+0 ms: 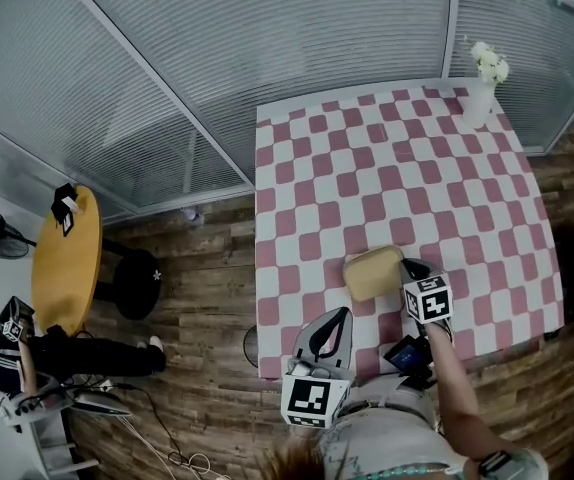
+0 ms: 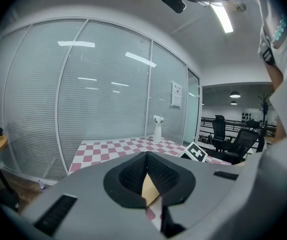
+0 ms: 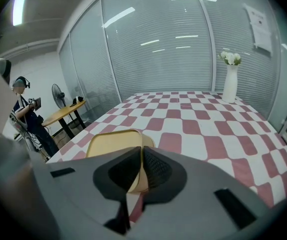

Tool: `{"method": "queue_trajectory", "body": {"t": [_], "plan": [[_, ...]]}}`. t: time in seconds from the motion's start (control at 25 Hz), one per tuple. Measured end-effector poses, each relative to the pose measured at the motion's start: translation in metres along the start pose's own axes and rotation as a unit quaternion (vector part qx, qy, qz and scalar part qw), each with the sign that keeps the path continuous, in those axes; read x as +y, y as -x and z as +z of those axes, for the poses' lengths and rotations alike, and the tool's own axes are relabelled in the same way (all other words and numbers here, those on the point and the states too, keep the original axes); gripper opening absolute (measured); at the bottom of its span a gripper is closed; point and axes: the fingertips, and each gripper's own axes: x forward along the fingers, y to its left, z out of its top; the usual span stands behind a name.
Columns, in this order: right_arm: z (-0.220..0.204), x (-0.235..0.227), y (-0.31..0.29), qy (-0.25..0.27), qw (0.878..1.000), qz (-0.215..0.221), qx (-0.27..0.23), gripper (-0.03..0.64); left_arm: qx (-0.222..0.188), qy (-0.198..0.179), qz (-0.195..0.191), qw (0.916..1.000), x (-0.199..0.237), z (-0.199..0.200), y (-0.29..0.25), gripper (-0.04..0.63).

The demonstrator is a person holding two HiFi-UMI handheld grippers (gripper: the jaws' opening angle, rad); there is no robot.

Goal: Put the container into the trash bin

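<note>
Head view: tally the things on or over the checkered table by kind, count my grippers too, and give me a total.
container: 1
vase with flowers: 1
grippers: 2, left gripper and right gripper
total: 4

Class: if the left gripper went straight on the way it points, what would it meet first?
Probably the tan container, just beyond the left gripper and held by the right gripper; depth is unclear, so the table could come first.
</note>
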Motion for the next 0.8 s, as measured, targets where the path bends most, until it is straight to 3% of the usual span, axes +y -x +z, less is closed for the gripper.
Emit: {"method": "queue_trajectory", "body": {"t": [0.4, 0.8], "plan": [[0.027, 0.014, 0.017, 0.075, 0.997, -0.007, -0.032, 0.009, -0.009, 0.001, 0.0, 1.0, 0.006, 0.006, 0.007, 0.006], [0.062, 0.029, 0.046, 0.096, 0.992, -0.004, -0.082, 0.009, -0.016, -0.003, -0.004, 0.9999, 0.009, 0.007, 0.01, 0.006]]}}
